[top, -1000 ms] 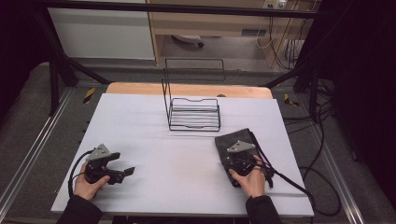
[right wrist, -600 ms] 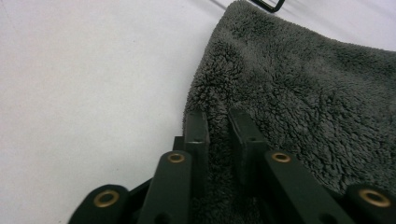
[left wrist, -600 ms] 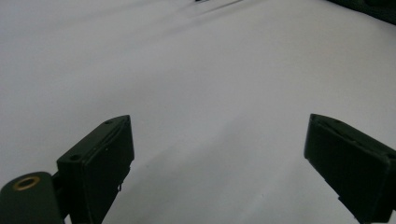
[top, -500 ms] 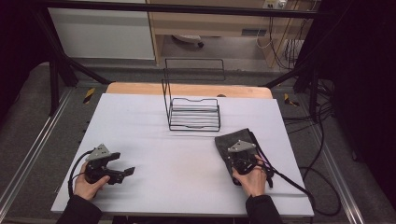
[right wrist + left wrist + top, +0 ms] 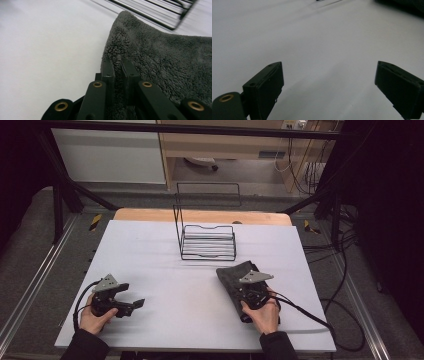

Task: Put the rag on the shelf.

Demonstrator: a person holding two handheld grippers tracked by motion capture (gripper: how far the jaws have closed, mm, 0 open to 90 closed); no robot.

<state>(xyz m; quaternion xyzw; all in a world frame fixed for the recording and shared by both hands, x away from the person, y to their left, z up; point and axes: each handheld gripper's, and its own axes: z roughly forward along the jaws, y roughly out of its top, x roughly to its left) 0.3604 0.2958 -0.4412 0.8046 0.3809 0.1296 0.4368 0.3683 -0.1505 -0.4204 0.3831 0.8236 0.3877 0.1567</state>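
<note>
A dark grey fluffy towel point(image 5: 231, 274) lies bunched on the white table at the right front. My right gripper point(image 5: 246, 284) rests on it, held by a hand. In the right gripper view the jaws point(image 5: 117, 62) are pressed together with a fold of the towel's point(image 5: 162, 55) left edge pinched between them. My left gripper point(image 5: 133, 306) sits low over the table at the left front, far from the towel. Its jaws point(image 5: 329, 67) stand wide apart with only bare white tabletop between them.
A black wire rack point(image 5: 207, 242) with a tall upright back stands at the middle rear of the white table point(image 5: 150, 250), just beyond the towel; its bars point(image 5: 155, 10) show near the towel's far edge. Cables point(image 5: 310, 315) trail off the right front.
</note>
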